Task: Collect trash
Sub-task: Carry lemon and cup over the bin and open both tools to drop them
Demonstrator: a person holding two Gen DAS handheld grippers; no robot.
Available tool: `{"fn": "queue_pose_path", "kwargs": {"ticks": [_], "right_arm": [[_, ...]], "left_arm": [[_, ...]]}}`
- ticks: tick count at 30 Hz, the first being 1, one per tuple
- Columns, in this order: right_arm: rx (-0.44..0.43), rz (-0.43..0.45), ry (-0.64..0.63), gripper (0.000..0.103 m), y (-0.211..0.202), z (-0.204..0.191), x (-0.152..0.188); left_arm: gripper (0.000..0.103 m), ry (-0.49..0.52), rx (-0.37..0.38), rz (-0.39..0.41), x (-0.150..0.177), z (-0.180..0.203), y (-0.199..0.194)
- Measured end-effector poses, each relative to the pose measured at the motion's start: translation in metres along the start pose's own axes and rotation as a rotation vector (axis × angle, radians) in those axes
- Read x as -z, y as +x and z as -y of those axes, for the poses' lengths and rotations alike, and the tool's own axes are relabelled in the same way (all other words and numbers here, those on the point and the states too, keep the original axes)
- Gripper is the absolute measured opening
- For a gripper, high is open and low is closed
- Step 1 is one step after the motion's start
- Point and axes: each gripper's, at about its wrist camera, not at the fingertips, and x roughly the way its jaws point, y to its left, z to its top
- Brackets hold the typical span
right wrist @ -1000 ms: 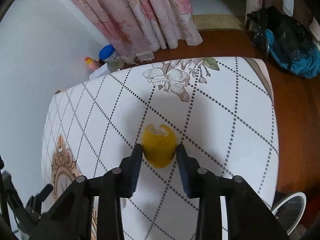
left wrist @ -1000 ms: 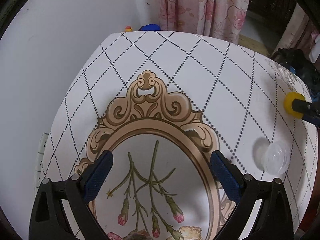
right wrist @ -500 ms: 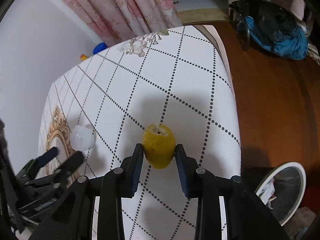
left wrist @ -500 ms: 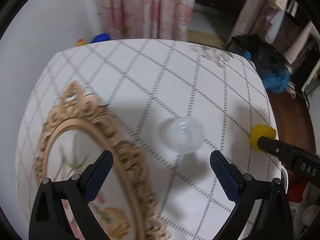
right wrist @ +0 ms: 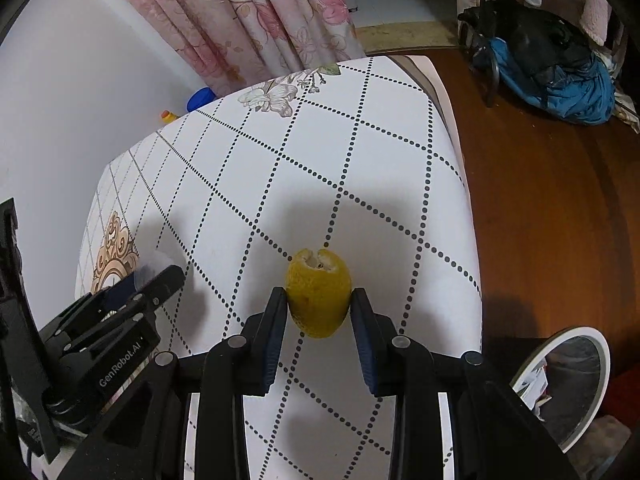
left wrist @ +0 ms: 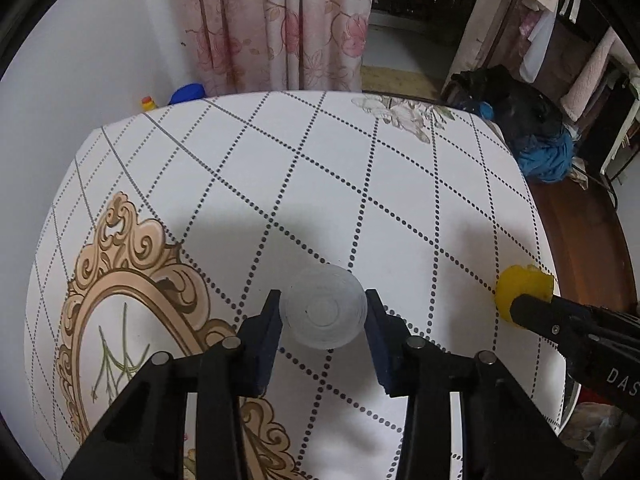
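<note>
A clear plastic cup (left wrist: 323, 320) sits between the blue pads of my left gripper (left wrist: 323, 304), which is shut on it over the white dotted tablecloth (left wrist: 280, 184). I cannot tell whether the cup is lifted off the cloth. My right gripper (right wrist: 319, 298) is shut on a yellow lemon peel (right wrist: 318, 276), held above the table near its right edge. In the left wrist view the same peel (left wrist: 524, 288) shows at the far right. In the right wrist view the left gripper (right wrist: 156, 274) is at the left, with the cup (right wrist: 158, 260) partly hidden.
A round bin (right wrist: 600, 364) with a white rim stands on the floor below the table's right edge. A black and blue bag (right wrist: 560, 76) lies on the wooden floor farther back. Floral curtains (left wrist: 280, 20) and two small bottles (left wrist: 188, 92) are behind the table.
My left gripper swung right from the ornate oval print to the clear cup and closed on it. My right gripper kept the lemon peel and moved toward the table's right edge.
</note>
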Motion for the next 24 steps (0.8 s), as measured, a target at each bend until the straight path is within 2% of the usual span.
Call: {"fn": "queue_pose_path", "kwargs": {"ticks": [5,11,18,24], "right_arm": [[0.001,0.025,-0.037,0.034,-0.014,-0.009,0.006],[-0.012,0.105,-0.079,0.034,-0.054,-0.022,0.019],[-0.081,0.216,-0.078,0.034,-0.132,-0.029,0.04],[-0.107,0.306,-0.026,0.034,-0.215,-0.001,0.061]], "left_arm": [[0.036,0.009,-0.038,0.05,0.004,-0.002,-0.023],[0.036,-0.013,-0.079,0.121,0.013,-0.01,-0.074],[0.036,-0.002,-0.088,0.207,0.022,0.001,-0.153],[0.036,0.039,-0.037,0.276,0.027,0.043,-0.217]]}}
